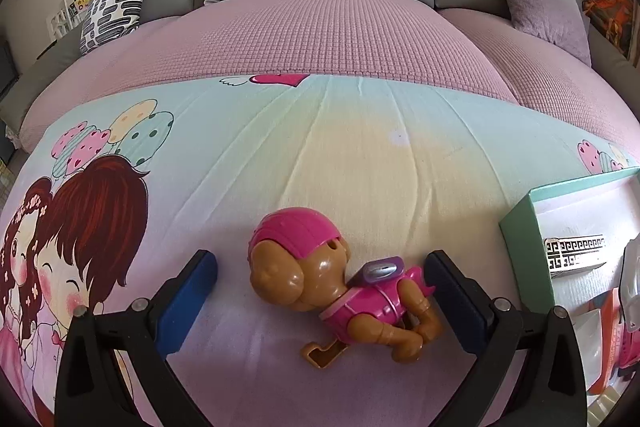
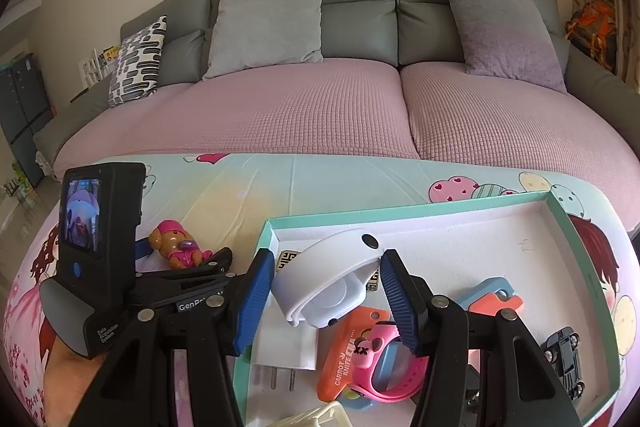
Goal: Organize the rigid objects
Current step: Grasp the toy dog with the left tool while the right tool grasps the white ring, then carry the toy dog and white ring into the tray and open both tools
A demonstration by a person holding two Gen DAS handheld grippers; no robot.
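A brown toy dog in a pink suit and helmet [image 1: 340,287] lies on its side on the cartoon-print cloth. My left gripper [image 1: 320,265] is open, its blue pads on either side of the dog, the right pad close to the dog's back. The dog also shows in the right wrist view [image 2: 176,243], beside the left gripper's body [image 2: 100,251]. My right gripper [image 2: 320,291] is shut on a white rounded plastic device [image 2: 332,279], held above the teal-rimmed box [image 2: 440,211].
The box holds a white plug [image 2: 286,347], an orange carrot knife [image 2: 348,351], a pink watch [image 2: 392,363], a toy car [image 2: 566,359], blue and orange pieces [image 2: 492,297] and a patterned block [image 1: 574,253]. A sofa with cushions [image 2: 268,23] lies behind.
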